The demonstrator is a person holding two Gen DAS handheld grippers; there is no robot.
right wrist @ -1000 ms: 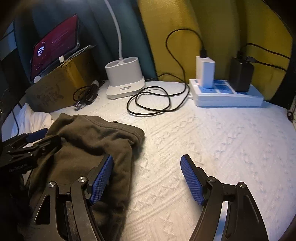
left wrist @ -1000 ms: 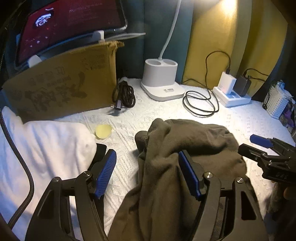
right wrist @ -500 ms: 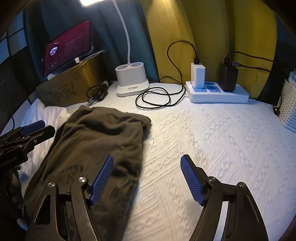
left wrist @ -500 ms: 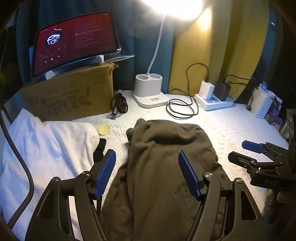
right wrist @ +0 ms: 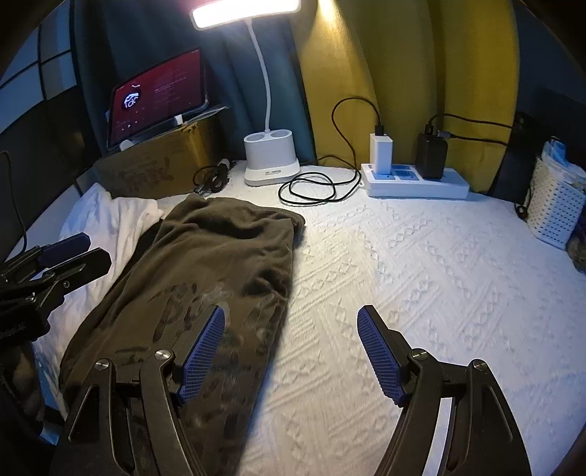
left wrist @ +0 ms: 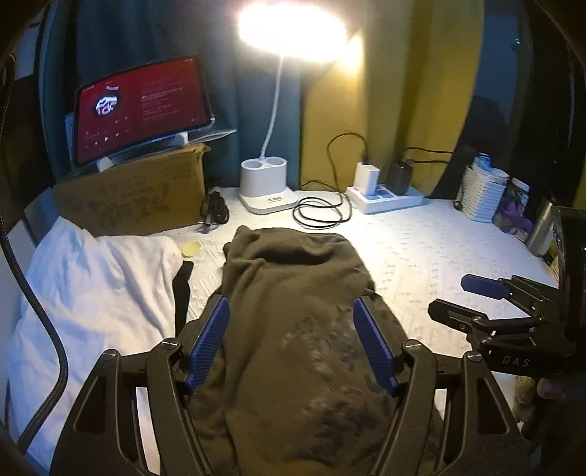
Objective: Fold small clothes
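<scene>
Risk as I see it: both hand-held grippers, left and right, gape empty above the olive garment, which lies beside the white cloth; a careless pinch could snag both.

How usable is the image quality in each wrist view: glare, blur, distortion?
Left wrist: lamp head blows out into glare; the olive garment looks slightly soft. Right wrist: lamp less blown out, bedspread weave crisp. Both: strong fisheye bending, dark corners.
</scene>
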